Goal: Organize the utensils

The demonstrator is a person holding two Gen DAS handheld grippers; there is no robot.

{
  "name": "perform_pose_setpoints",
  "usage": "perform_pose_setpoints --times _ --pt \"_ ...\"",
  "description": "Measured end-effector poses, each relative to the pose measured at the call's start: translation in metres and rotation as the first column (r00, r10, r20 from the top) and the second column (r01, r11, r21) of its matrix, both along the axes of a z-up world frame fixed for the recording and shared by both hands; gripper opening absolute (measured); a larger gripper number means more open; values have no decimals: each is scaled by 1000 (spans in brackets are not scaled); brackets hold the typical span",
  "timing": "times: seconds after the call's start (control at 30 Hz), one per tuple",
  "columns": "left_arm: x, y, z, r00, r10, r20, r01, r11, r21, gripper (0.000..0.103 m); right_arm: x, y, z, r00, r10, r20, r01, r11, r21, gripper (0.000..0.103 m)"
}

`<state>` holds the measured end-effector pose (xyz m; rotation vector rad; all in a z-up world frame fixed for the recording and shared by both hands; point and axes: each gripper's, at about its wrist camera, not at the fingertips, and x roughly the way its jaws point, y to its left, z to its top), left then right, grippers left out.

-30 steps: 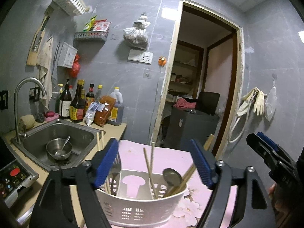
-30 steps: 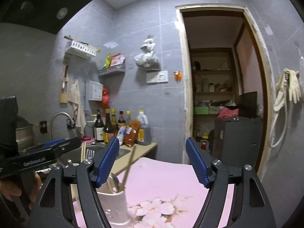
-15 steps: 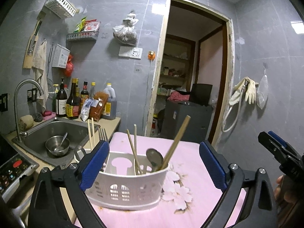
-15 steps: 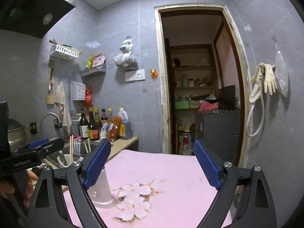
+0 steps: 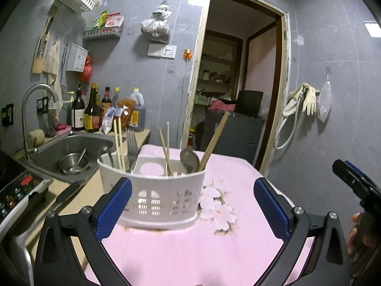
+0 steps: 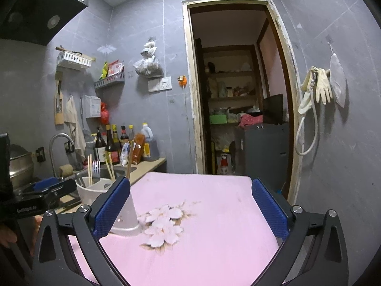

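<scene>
Right now your left gripper (image 5: 191, 205) has its jaws spread wide with nothing between them, hovering over the near part of the pink flowered tablecloth (image 5: 190, 250). Your right gripper (image 6: 190, 206) is likewise wide apart and empty above the same cloth; in the left view it shows only as a dark edge at the far right.

Just beyond your left blue pads (image 5: 114, 207) stands the white plastic utensil caddy (image 5: 154, 195), on the cloth's left side, touching neither finger. Its left compartment holds a pair of pale chopsticks (image 5: 119, 145) and a fork (image 5: 132, 145), both upright. Its right compartment holds more chopsticks (image 5: 165, 150), a metal spoon (image 5: 189, 160) with its bowl up, and a wooden utensil (image 5: 214, 138) leaning right.

Farther left, the steel sink (image 5: 54, 147) holds a small metal bowl (image 5: 72, 164). Sauce bottles (image 5: 91, 114) line the far wall.
</scene>
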<state>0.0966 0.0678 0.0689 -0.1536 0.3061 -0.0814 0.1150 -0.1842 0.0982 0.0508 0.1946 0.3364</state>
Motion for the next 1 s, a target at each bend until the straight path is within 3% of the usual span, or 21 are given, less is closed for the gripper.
perform_pose_setpoints --times 0.4,0.6,1.0 --pt "-51 -3 -23 999 35 -18 -35 999 8 100 -51 0 -26 997 -55 -46 52 997 -63 103" --pt "-68 -7 -36 998 66 -2 -66 997 44 100 -75 0 -45 995 -98 -4 97 993 -71 103" --pt "-79 -2 -61 995 98 -5 -98 995 33 100 -86 2 -64 991 -135 24 137 986 -92 103"
